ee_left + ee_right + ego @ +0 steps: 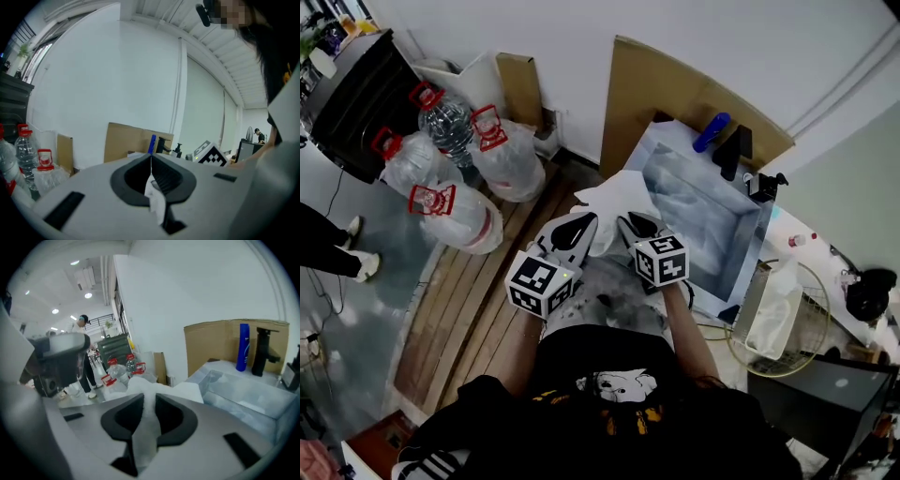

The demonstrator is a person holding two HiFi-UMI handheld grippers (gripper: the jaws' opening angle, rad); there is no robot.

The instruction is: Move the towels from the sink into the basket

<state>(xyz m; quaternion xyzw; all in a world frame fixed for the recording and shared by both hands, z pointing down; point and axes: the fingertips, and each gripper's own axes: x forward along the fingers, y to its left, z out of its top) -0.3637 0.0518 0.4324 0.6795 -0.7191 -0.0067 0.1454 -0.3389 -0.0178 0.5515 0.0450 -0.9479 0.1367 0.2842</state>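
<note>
Lifting step: the left gripper (577, 228) and right gripper (637, 225) each pinch the white towel (617, 197), held at the sink's (698, 202) left corner. Next, swing it right over the basket (814, 286) (beside the sink's right end), then let go.

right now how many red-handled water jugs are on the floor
4 jugs, clustered left of the sink: one at the back, one right, one left, one nearest. Others may be hidden.
</note>
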